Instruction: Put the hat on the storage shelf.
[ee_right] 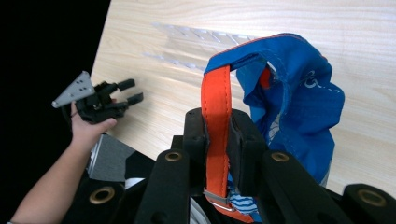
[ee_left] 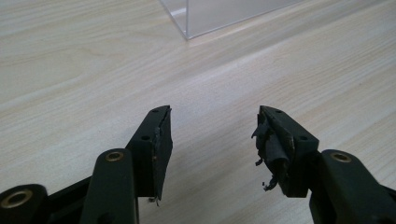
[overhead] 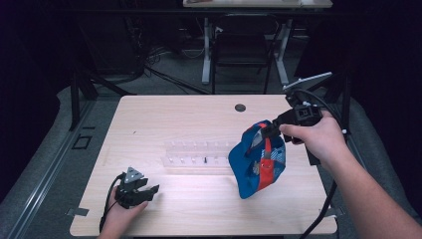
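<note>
Our right gripper (ee_right: 217, 140) has its jaws pinched together on the orange strap (ee_right: 215, 100) of a blue bag (overhead: 258, 159), and the bag hangs from that one strap, its bottom at or just above the table (overhead: 199, 119); we cannot tell whether it touches. The grip is narrow, on webbing alone, so we judge the strap could slide through the pads if we swing or jerk, and the bag would drop. Because it hangs lopsided and half collapsed, it may also twist as it moves.

The clear acrylic rack (overhead: 196, 154) lies flat just to the left of the bag, nearly touching its side. It is the likeliest thing for us to snag: dragging the bag leftward low over the table would catch the fabric on the rack's edge or push the rack along. It is transparent and easy to misjudge.

Further left of the bag, well apart and near the table's front edge, our left gripper (overhead: 142, 190) rests with its jaws spread wide and nothing between them. One of its pads (ee_left: 271, 149) looks frayed, which might weaken its hold should it take the bag.

A round cable hole (overhead: 240, 107) sits beyond the bag, out of the way.
</note>
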A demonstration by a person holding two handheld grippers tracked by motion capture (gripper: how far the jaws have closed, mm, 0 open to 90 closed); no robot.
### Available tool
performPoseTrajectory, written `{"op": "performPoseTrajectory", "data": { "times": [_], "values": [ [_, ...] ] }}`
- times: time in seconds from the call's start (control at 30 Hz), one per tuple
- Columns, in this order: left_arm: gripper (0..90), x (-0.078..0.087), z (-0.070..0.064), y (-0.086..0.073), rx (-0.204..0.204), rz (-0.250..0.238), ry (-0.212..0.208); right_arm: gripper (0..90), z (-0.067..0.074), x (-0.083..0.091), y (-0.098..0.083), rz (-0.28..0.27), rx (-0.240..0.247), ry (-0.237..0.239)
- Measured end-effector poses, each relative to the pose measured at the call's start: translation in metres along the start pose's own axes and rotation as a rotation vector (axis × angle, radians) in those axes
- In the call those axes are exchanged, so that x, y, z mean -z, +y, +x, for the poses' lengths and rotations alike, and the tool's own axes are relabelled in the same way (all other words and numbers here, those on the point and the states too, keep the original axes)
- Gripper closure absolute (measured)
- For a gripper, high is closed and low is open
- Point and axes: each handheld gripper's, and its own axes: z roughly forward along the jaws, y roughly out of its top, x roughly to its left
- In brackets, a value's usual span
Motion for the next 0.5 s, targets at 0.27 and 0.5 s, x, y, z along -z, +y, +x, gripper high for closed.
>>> {"op": "performPoseTrajectory", "data": {
  "times": [0.27,0.5],
  "values": [
    [47.2,-0.001,-0.001,0.0,-0.005,-0.003,-0.006,78.4,0.009,0.009,0.009,-0.032,-0.004,0.03],
    [47.2,-0.001,-0.001,0.0,-0.009,0.002,-0.003,78.3,0.02,0.018,0.018,-0.069,0.012,0.059]
  ]
}}
